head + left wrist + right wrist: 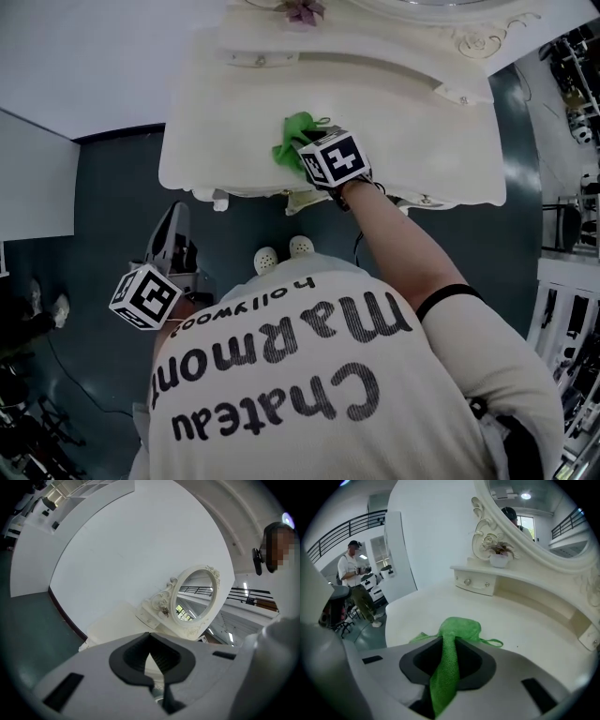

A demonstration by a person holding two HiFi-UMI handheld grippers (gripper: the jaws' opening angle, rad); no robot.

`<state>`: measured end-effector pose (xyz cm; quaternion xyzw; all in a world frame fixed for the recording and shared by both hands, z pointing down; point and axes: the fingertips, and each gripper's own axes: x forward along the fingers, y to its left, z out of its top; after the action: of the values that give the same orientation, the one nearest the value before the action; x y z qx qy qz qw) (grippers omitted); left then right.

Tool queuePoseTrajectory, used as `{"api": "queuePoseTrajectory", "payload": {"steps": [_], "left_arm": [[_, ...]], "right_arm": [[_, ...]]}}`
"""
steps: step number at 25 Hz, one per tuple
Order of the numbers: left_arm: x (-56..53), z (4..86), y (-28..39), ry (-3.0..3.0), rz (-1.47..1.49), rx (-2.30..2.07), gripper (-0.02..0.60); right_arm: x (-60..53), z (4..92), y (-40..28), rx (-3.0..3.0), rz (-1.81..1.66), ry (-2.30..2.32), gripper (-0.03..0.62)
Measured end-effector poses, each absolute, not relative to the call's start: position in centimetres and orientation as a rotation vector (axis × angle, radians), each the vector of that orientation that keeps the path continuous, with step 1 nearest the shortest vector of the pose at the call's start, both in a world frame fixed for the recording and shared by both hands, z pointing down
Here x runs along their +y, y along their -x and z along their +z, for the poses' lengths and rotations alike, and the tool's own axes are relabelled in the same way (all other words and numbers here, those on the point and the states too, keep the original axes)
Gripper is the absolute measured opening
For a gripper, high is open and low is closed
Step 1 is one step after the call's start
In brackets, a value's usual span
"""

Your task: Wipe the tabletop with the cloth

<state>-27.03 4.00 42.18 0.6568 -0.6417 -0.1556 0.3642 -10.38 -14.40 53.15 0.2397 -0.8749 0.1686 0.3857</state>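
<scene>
Cloth status: green microfibre cloth point(294, 139) lies bunched on the cream dressing-table tabletop point(403, 131), near the middle of its front edge. My right gripper point(448, 643) has its jaws pinched on a strip of it, and the rest spreads ahead on the surface. My left gripper point(151, 654) hangs off the front-left corner, jaws together, empty. Wiping looks barely under way, I judge; the back and both ends are left. No dirt shows. Writing: pale T-shirt point(309, 394) reads "Chateau Marmont hollywood".
</scene>
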Motion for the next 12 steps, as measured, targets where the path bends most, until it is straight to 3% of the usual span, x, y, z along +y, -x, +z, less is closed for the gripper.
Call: {"api": "queuePoseTrajectory", "payload": {"steps": [12], "left_arm": [[3.2,43.3,25.5,-1.75,-0.356,-1.559,0.007]], "right_arm": [[-15.0,53.3,9.4,-2.178,0.505,-0.617,0.095]]}}
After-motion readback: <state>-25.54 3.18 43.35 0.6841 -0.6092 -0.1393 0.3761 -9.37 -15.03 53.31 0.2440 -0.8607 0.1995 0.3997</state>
